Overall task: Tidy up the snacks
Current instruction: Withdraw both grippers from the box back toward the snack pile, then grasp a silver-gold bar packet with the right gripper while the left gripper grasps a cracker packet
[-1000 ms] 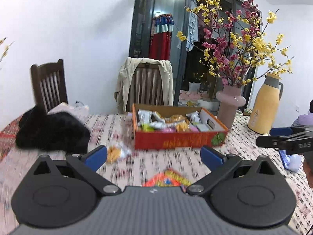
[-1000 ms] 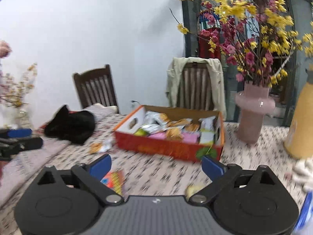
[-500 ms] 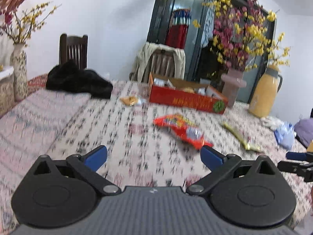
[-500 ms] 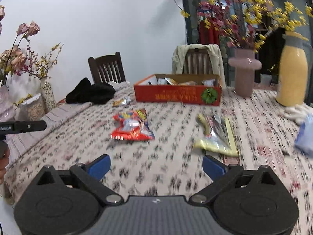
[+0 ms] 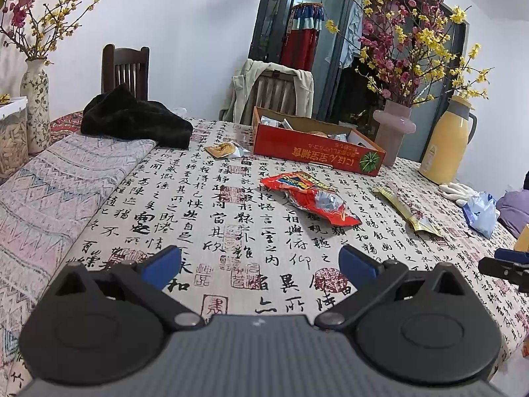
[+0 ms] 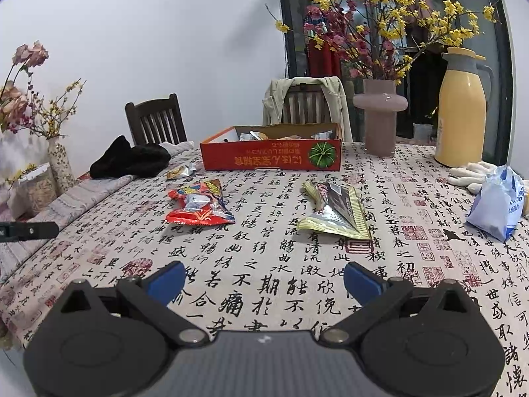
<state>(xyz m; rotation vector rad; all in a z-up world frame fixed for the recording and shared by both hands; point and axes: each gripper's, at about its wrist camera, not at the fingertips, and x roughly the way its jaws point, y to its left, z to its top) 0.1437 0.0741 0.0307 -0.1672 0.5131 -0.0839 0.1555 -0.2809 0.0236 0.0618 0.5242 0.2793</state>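
Observation:
A red cardboard box (image 5: 314, 154) (image 6: 271, 157) holding several snack packets stands at the far side of the table. Nearer lie a red snack bag (image 5: 310, 201) (image 6: 198, 206), a yellow-green packet (image 5: 408, 211) (image 6: 337, 213) and a small orange packet (image 5: 224, 150) (image 6: 180, 172) left of the box. My left gripper (image 5: 259, 264) is open near the table's front edge, nothing between its fingers. My right gripper (image 6: 264, 279) is open too, well short of the packets; its tip (image 5: 506, 266) shows at the left view's right edge.
A black garment (image 5: 135, 122) lies on a folded cloth at the left. A pink vase (image 6: 380, 115) with blossoms and a yellow thermos (image 6: 461, 109) stand at the back right. White gloves (image 6: 472, 172) and a blue-white bag (image 6: 496, 203) lie at the right. Two chairs stand behind the table.
Both grippers have pulled back from the red box toward the table's near edge. The red bag and yellow-green packet now lie well ahead of the fingers. Both jaws stay open.

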